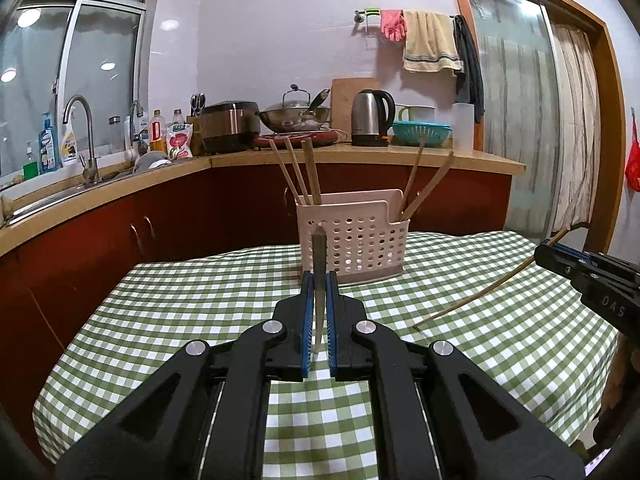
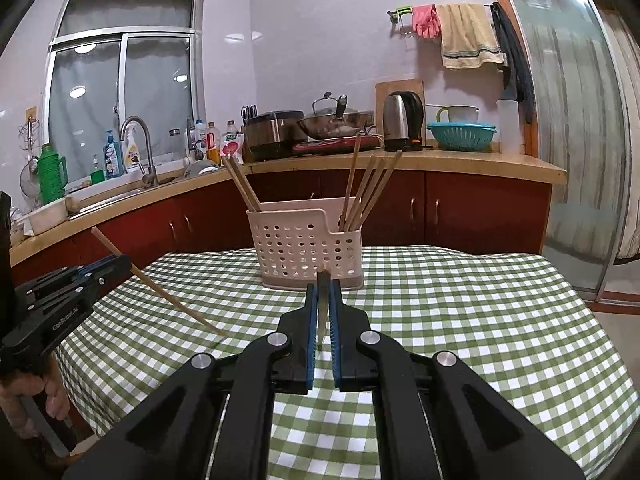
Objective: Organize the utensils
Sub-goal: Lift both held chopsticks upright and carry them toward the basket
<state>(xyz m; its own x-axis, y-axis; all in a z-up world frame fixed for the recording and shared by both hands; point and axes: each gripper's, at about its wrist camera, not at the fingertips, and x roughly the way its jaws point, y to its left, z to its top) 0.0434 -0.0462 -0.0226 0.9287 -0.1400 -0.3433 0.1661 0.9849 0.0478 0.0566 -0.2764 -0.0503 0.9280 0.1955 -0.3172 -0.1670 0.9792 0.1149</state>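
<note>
- left gripper (image 1: pixel 319 280) is clamping one wooden chopstick (image 1: pixel 319 264) between its blue pads (image 1: pixel 307 320); the stick is standing nearly on end in its own view, lower tip hanging above the checked tablecloth (image 1: pixel 200 312).
- seen from the right wrist, that same gripper is sitting at the far left and its stick is slanting down toward the cloth, tip apparently off the surface; contact is hard to judge at that angle.
- right gripper (image 2: pixel 323 292) is likewise pinching a second chopstick (image 2: pixel 322 304), held edge-on between the pads.
- from the left wrist, this second stick is showing as a long bowed line crossing the cloth at the right.
- white perforated basket (image 2: pixel 304 248) is standing upright on the table beyond both grippers, well apart from them.
- other chopsticks (image 2: pixel 366 190) are leaning inside it, in two groups at opposite ends.
</note>
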